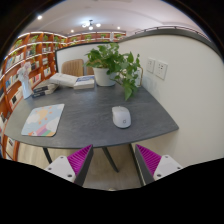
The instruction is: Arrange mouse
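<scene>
**Mouse alone on the grey table, claw empty**

The gripper [110, 163] hangs wide apart short of the table's near edge, holding nothing. On the grey table [90, 125], one white mouse [121, 117] lies just ahead of the fingers. One mouse pad [43, 120] sits well left. Beyond: one potted plant [115, 64], books [65, 81], then bookshelves [30, 58].

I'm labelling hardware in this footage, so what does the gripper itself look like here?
Only the two fingers of the gripper show. Each finger is a pale, whitish block with a bright magenta pad on its inner face, tapering to a point. The pad surfaces look ribbed. No cables, markings, hand or sleeve are visible.
</scene>
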